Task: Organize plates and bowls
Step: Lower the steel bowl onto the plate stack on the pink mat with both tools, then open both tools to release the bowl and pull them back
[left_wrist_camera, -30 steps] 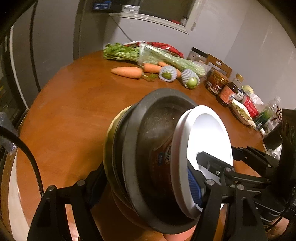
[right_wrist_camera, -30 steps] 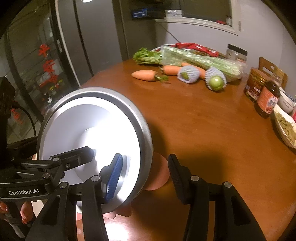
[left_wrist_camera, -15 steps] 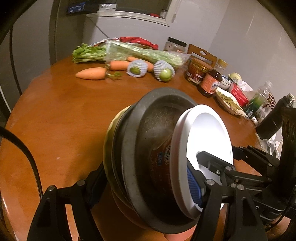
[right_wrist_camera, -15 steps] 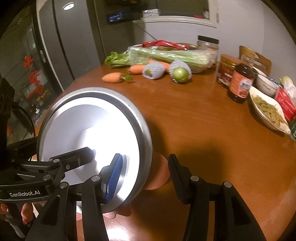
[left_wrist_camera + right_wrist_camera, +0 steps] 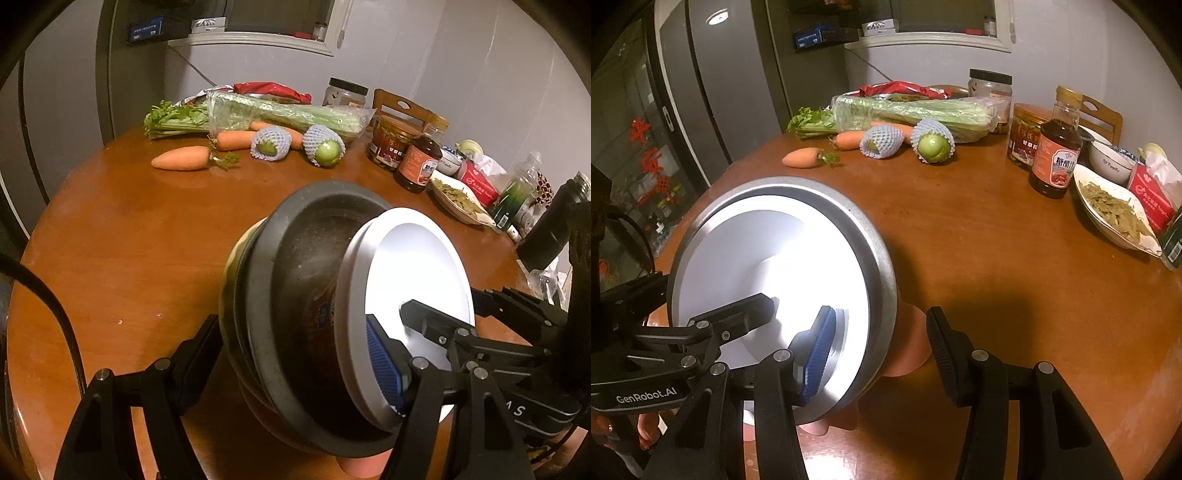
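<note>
1. A tilted stack of dishes (image 5: 295, 314) is held on edge over the round, glossy wooden table (image 5: 122, 229): a matte dark bowl, a yellowish rim behind it, and a smooth white plate (image 5: 775, 266) with a grey rim in front.
2. The left gripper (image 5: 291, 365) pinches the stack between its ribbed pads.
3. The right gripper (image 5: 879, 343) grips the stack's near edge, fingers part spread.
4. On the far side lie two orange carrots (image 5: 181, 158) and two green fruits (image 5: 327, 150) in white foam netting.

On the round wooden surface (image 5: 997, 258) lie 2 carrots (image 5: 803, 158), bagged celery (image 5: 912, 110) and 2 green fruits (image 5: 932, 146) in foam netting. Near the right edge stand a dark sauce bottle (image 5: 1057, 155), an orange-lidded jar (image 5: 1023, 136) and a red tissue pack (image 5: 1154, 197).
</note>
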The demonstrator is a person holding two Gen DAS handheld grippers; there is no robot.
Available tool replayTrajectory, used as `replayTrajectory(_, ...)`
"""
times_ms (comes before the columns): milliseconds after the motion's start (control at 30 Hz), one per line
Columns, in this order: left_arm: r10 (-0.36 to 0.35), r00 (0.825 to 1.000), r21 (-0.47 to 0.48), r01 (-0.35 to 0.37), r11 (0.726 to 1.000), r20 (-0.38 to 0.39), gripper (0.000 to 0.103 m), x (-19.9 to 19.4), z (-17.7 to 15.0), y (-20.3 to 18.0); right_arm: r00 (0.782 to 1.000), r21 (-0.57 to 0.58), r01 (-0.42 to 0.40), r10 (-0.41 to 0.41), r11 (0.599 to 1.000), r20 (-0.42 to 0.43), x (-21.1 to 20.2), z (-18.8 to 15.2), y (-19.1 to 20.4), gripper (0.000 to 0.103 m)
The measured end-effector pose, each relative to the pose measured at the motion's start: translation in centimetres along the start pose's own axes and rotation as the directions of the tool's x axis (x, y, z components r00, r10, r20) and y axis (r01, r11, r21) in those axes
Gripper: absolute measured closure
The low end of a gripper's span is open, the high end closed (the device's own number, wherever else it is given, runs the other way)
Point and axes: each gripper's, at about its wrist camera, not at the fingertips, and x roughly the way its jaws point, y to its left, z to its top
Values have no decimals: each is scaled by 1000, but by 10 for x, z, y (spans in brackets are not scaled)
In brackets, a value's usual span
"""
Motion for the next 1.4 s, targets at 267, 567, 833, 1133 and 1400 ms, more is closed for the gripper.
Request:
replayTrajectory(267, 0, 1000, -2, 0, 1000, 0, 28, -2, -2, 3, 1000, -9, -1, 1, 1000, -1, 0, 1, 3, 49)
replayTrajectory(567, 24, 1000, 9, -24, 1000, 7, 28, -7, -4, 3, 1000, -12, 7, -7, 1000, 6, -3, 1, 5, 49)
replayTrajectory(833, 72, 996, 14, -73, 997, 45, 28, -21, -1, 2, 999, -10, 11, -10, 1000, 43, -16, 4, 10, 49)
replayTrajectory(1133, 102, 979, 6, -105, 994, 178, 23, -75, -7, -3, 983, -15, 18, -15, 1000, 183, -65, 1, 16, 41)
replayTrajectory(1400, 137, 973, 1, -140, 990, 188, 21, -101, -33, -5, 971, -28, 9, -2, 1000, 237, -99, -22, 31, 35)
